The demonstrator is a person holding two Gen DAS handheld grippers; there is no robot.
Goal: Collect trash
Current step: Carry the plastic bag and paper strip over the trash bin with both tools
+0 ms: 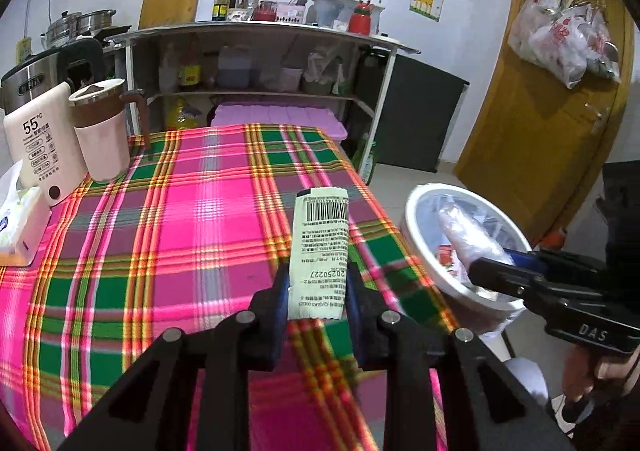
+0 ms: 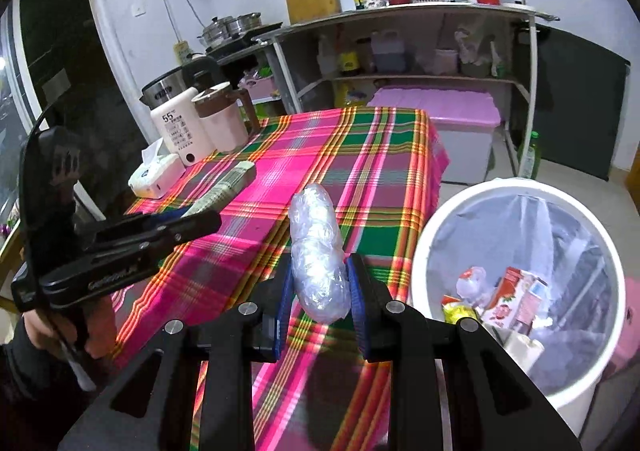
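My left gripper (image 1: 318, 275) is shut on a flat pale-green wrapper (image 1: 320, 247) with a barcode, lifted above the plaid tablecloth (image 1: 180, 235). My right gripper (image 2: 318, 271) is shut on a crumpled clear plastic wad (image 2: 316, 251), held over the table's right edge. A white trash bin (image 2: 448, 219) lined with a clear bag stands on the floor right of the table, with cartons and wrappers inside. In the left wrist view the right gripper (image 1: 476, 269) holds the plastic wad (image 1: 468, 239) over the bin (image 1: 416, 235). The left gripper (image 2: 208, 217) with the wrapper (image 2: 228, 183) shows at the left of the right wrist view.
A white kettle (image 1: 40, 147), a pink jug (image 1: 102, 127) and a tissue box (image 1: 16, 219) stand at the table's far left corner. Behind the table is a shelf unit (image 1: 256, 63) with bottles, and a purple-lidded box (image 2: 452, 111). A wooden door (image 1: 548, 119) is at the right.
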